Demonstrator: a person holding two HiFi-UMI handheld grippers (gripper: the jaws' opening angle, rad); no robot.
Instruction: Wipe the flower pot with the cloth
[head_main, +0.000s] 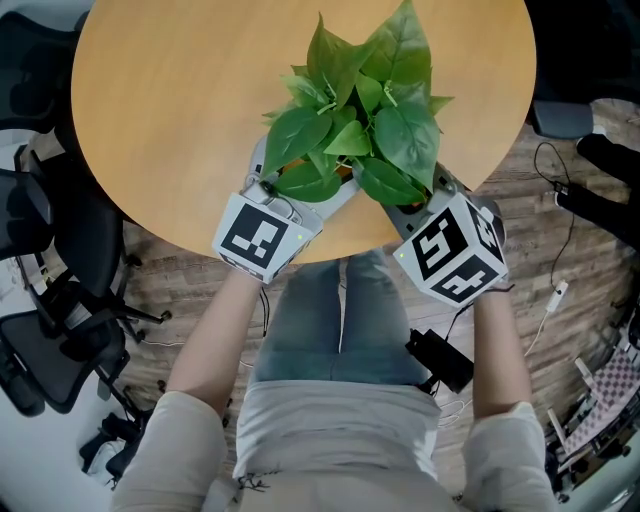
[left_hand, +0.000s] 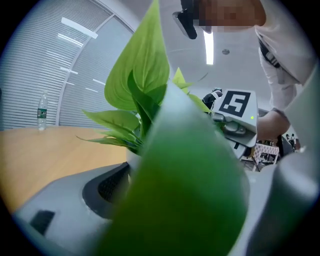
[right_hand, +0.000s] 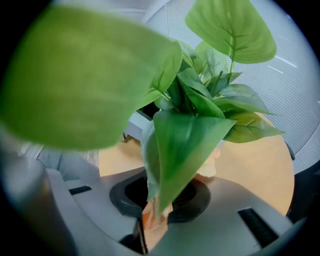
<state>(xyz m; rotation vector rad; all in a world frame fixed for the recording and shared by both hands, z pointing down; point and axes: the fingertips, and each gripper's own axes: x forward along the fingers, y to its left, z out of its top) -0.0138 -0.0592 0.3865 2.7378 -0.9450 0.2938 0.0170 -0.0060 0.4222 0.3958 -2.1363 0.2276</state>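
A leafy green plant (head_main: 365, 120) stands near the front edge of the round wooden table (head_main: 180, 110); its leaves hide the pot from above. In the left gripper view the white flower pot (left_hand: 132, 159) rests against the left pad (left_hand: 107, 186) of my left gripper (left_hand: 190, 200). The jaws stand wide around the pot, and a big leaf hides the other pad. My right gripper (right_hand: 157, 202) is shut on an orange cloth (right_hand: 150, 216) low beside the plant, under its leaves. The marker cubes sit left (head_main: 262, 235) and right (head_main: 455, 250) of the plant.
A water bottle (left_hand: 42, 112) stands at the table's far side. Black office chairs (head_main: 50, 330) crowd the floor to the left. A black device (head_main: 440, 360) and cables (head_main: 555, 180) lie on the wooden floor to the right. My legs are right at the table's front edge.
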